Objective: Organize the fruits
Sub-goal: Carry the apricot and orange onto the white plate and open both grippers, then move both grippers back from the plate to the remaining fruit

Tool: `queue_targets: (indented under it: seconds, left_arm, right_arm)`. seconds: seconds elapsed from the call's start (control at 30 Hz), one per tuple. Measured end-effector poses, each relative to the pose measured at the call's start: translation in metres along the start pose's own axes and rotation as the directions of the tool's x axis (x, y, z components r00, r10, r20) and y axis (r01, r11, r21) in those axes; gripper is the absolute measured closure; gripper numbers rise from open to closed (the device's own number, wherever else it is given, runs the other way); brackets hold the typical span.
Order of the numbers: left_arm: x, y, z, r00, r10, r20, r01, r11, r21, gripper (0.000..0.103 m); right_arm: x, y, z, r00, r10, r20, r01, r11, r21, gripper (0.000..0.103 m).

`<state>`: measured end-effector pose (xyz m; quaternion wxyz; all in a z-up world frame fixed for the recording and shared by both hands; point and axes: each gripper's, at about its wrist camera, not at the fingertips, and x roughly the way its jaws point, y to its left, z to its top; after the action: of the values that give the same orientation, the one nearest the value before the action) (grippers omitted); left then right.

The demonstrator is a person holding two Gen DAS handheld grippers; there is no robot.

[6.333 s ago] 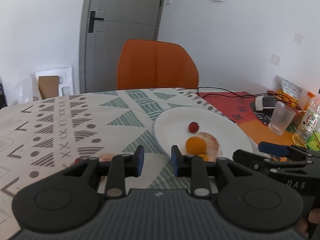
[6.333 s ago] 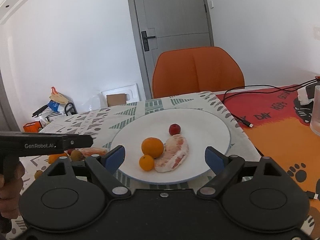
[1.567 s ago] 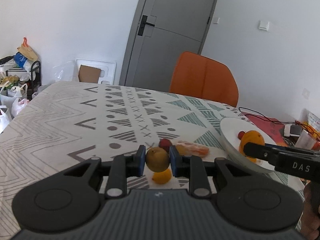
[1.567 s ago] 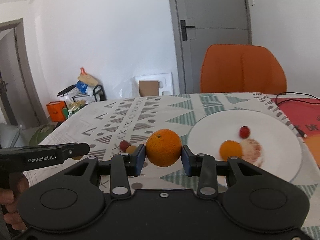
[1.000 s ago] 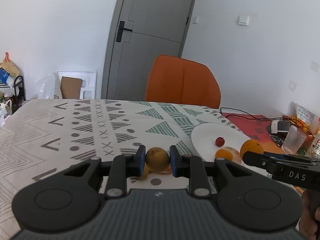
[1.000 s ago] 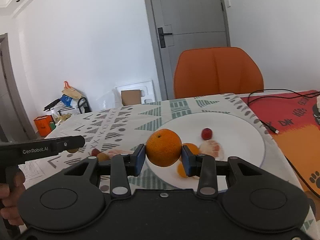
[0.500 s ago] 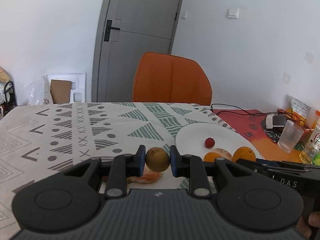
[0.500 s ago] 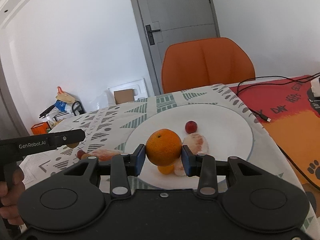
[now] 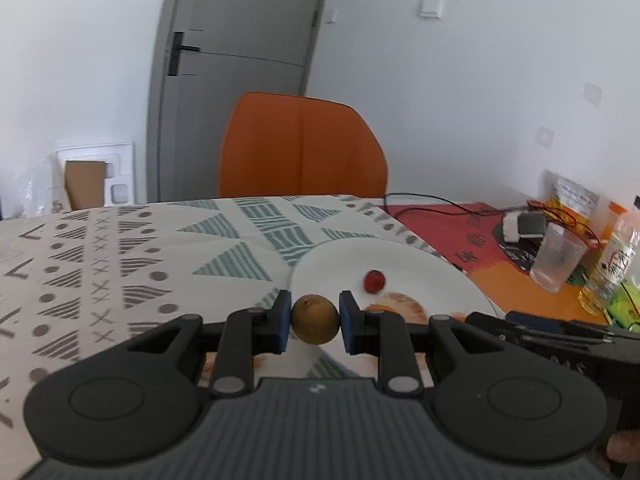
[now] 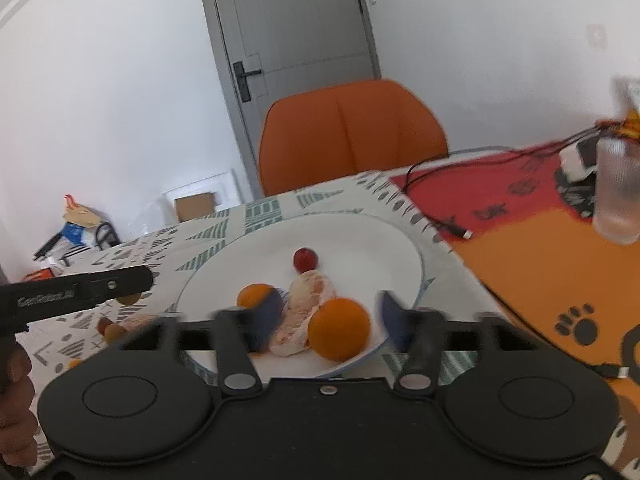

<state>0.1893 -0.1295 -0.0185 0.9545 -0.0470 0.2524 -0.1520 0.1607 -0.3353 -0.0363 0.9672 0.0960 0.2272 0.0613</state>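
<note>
Patterned tablecloth point(image 9: 120, 264) covers the table; orange chair point(image 9: 300, 152) sits behind it, grey door point(image 9: 240, 60) further back. White plate point(image 10: 360, 240) sits on the cloth next to the red-orange mat point(image 10: 540, 248).

View differences: the right wrist view shows the full plate contents, the left wrist view only its far half. Only the left wrist view shows the drink bottle point(image 9: 612, 260); both show the clear plastic cup point(image 9: 556, 260). Only the right wrist view shows loose fruit on the cloth left of the plate, partly hidden behind the left gripper's body.

On the plate: peeled pomelo segment point(image 10: 304, 312) in the middle, large orange point(image 10: 339, 329) at the near rim touching it, smaller orange point(image 10: 256, 296) on its left, red cherry tomato point(image 10: 305, 260) behind.

Right gripper point(image 10: 324, 322): jaws spread, blurred; the large orange lies between the fingers, touching neither.

Left gripper point(image 9: 314, 320): clenched on a small brownish-green round fruit point(image 9: 314, 319), held above the cloth at the plate's near-left edge.
</note>
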Motion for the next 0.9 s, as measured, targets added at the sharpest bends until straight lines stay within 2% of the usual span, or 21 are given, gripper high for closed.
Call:
queue_targets:
  seconds: [0.1, 0.4, 0.57, 0.67, 0.73, 0.83, 0.9]
  left_arm:
    - [0.006, -0.009, 0.004, 1.0, -0.01, -0.001, 0.01, 1.0, 0.025, 0.079]
    - [0.012, -0.027, 0.009, 0.999, -0.031, 0.013, 0.03, 0.999, 0.046, 0.079]
    - [0.007, -0.028, 0.011, 1.0, -0.018, 0.02, 0.017, 0.999, 0.05, 0.07]
    - [-0.001, -0.019, 0.011, 1.0, 0.003, 0.023, -0.004, 1.0, 0.02, 0.055]
    - [-0.006, -0.011, 0.009, 0.999, 0.031, 0.031, -0.031, 0.999, -0.009, 0.039]
    - [-0.015, -0.003, 0.006, 0.998, 0.063, 0.031, -0.063, 0.998, -0.015, 0.026]
    - [-0.022, 0.004, 0.005, 0.996, 0.085, 0.037, -0.084, 0.996, -0.012, 0.022]
  right_arm:
    - [-0.006, 0.0, -0.001, 1.0, 0.008, 0.03, -0.007, 1.0, -0.012, 0.032]
    - [-0.011, -0.007, -0.005, 0.999, 0.034, 0.011, -0.034, 0.999, 0.002, 0.032]
    - [-0.01, -0.006, -0.006, 0.999, 0.046, 0.005, -0.046, 0.999, 0.012, 0.032]
    - [-0.01, -0.002, -0.007, 0.998, 0.059, 0.005, -0.059, 0.998, 0.007, 0.032]
    - [-0.011, 0.001, -0.007, 0.998, 0.065, 0.006, -0.065, 0.998, 0.006, 0.031]
    - [-0.01, 0.006, -0.008, 0.997, 0.078, 0.007, -0.078, 0.997, 0.011, 0.029]
    - [-0.008, 0.009, -0.008, 0.996, 0.094, 0.002, -0.094, 0.995, 0.018, 0.029]
